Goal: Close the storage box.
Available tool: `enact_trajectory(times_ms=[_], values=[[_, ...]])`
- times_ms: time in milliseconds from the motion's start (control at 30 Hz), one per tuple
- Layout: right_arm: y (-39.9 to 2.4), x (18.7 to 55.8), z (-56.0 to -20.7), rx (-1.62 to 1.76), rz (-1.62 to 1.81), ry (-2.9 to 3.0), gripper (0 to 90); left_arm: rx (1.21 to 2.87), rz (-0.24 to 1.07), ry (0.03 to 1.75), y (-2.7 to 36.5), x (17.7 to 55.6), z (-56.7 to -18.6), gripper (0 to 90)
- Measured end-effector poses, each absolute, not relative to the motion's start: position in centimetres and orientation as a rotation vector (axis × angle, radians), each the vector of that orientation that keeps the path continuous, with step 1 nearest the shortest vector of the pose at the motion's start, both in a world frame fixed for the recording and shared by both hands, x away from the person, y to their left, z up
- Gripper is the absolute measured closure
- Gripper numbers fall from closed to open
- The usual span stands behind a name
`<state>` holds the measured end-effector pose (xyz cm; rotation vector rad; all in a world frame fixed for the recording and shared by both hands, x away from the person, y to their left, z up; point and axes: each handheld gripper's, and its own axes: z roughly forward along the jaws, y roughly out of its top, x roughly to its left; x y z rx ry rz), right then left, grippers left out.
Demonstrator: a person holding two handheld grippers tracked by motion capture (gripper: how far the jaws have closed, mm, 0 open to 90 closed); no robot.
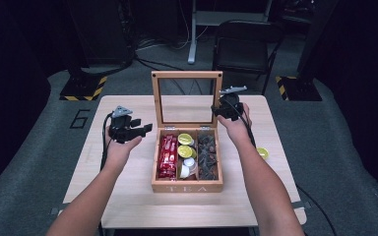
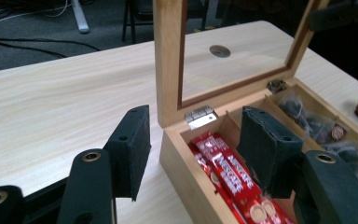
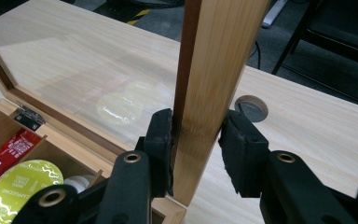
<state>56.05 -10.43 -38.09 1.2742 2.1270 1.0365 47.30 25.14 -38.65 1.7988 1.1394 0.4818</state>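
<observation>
While the tea box sits mid-surface with its glass lid standing upright at the back, I have the lid's right frame post between the jaws of my right gripper. That post runs vertically, and the jaws bracket it from either side: the left pad touches the wood, the right pad shows a sliver of gap, so I judge the grip light rather than clamped. My right hand reaches forward over the box's right rear corner, forearm angled in. My left gripper hovers just left of the box, near the hinge, jaws wide and holding nothing. Inside lie red sachets, yellow-green capsules and dark wrapped packets; one stray capsule rests on the wooden surface to the right.
</observation>
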Motion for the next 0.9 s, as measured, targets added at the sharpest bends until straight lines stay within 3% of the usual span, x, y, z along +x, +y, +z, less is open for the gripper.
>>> enact_trajectory(times_ms=[667,900], values=[[-10.5,54.9,-38.1,1.247,1.047,2.110,64.7,1.773,0.544,1.117,23.7,51.5,-37.9,43.9],[-10.5,54.7,-38.1,1.229,1.040,2.109,64.8,1.791,0.595,1.101,22.8,52.5,-37.3,47.7]])
